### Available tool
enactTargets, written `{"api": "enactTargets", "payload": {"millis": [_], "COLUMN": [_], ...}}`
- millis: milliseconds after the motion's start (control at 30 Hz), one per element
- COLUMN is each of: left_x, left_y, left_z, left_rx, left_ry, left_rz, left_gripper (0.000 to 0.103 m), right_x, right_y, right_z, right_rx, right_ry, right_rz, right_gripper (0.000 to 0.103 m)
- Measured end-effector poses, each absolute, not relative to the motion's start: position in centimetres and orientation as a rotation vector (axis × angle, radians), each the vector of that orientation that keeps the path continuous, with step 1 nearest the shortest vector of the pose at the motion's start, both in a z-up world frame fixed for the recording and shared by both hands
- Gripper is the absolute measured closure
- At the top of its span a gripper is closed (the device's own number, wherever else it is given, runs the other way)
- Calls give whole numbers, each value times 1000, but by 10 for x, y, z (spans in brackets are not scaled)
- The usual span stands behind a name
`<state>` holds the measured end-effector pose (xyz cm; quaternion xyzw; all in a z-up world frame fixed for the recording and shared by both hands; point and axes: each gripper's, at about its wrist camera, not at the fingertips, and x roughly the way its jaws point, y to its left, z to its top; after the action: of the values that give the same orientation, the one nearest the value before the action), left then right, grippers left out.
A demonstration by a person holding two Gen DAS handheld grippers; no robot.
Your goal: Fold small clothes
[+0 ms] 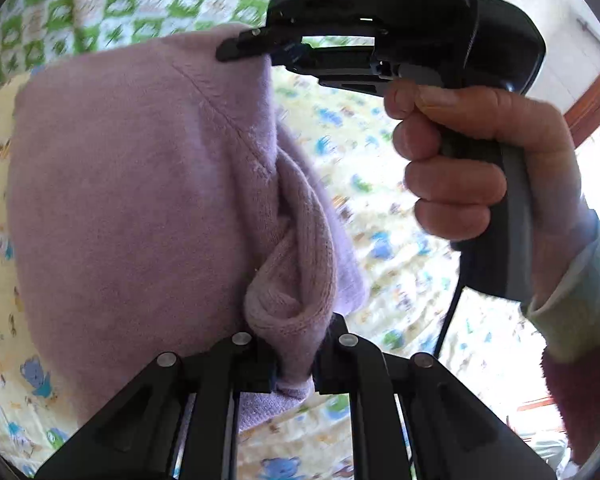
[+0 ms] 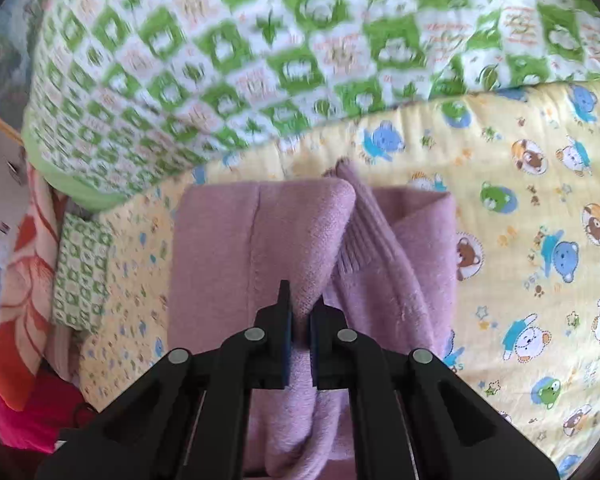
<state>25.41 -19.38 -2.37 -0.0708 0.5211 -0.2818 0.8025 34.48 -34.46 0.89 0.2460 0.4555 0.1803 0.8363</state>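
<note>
A small lilac knit garment point(image 1: 132, 200) hangs lifted above the bed. My left gripper point(image 1: 294, 356) is shut on a bunched ribbed edge of it, low in the left wrist view. My right gripper point(image 1: 240, 46) shows there at the top, held by a hand, shut on another edge of the garment. In the right wrist view my right gripper point(image 2: 300, 320) pinches a fold of the lilac garment point(image 2: 400, 280), whose lower part lies folded on the yellow sheet point(image 2: 520, 240). A ribbed cuff sticks out at the middle.
The yellow cartoon-bear sheet covers the bed. A green and white checked quilt point(image 2: 260, 60) is piled at the far side. A small green checked cloth point(image 2: 82, 272) and a red-orange floral blanket point(image 2: 24, 288) lie at the left edge.
</note>
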Motion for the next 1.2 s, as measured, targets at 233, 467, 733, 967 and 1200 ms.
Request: {"api": "enactTargets", "payload": {"millis": [233,467,733,967,1200], "left_x": [285,312,276,246,261], "left_y": [-218,-210,-187,-123,-47], "left_z": [-39,-75,-65,-62,-78], "left_rx": [-131,-139,-117,-131,-293], "left_ry": [1137,1225,1237,1241,1295], "left_rz": [-660,-656,-700,-618,-431], "left_gripper": [93,87,66,52,52], "right_x": [340,345,326,263,209], "right_y": [-370,-379,-383,-387,-354], "right_z": [15,-36,-31,-7,-5], "right_rx": [504,560,595,616,541], "right_ry": [927,1021,993,918,975], "right_rz": [316,254,186,149,221], "right_gripper": [96,95,58,58,58]}}
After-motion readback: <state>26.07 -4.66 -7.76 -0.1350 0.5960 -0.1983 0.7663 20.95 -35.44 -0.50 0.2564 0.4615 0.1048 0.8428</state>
